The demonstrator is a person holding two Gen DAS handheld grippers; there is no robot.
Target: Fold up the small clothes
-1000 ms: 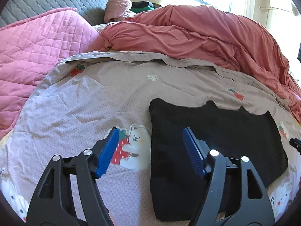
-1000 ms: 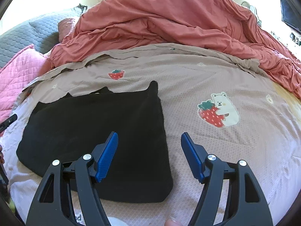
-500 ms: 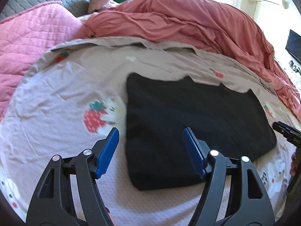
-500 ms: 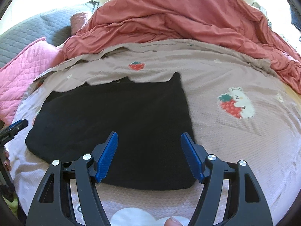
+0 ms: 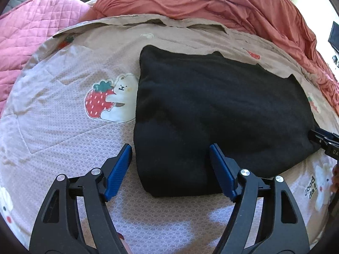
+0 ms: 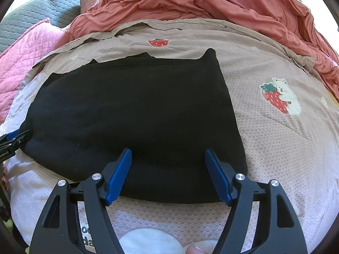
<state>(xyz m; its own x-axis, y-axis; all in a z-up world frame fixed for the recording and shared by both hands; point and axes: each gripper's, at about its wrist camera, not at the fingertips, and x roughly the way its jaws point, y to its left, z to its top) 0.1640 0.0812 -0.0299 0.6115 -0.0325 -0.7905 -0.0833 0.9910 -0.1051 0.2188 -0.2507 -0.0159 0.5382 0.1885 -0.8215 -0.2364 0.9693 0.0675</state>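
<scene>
We see the black garment [image 5: 222, 110] lying flat on the bed [image 5: 63, 139], long axis left to right. Our left claw [image 5: 170, 169] and right claw [image 6: 168, 172] hover over its near edge, both spread apart and holding nothing.

The black garment [image 5: 222, 114] is soft, matt cloth. Under it lies a finely textured printed bed cover [image 5: 63, 131]; beyond it, a smooth, crumpled coral duvet [image 5: 211, 4]. The fingers [image 5: 118, 169] are ribbed blue plastic on matt black frames.

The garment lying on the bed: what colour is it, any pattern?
Plain black garment, no visible pattern; the right wrist view shows it best.
</scene>
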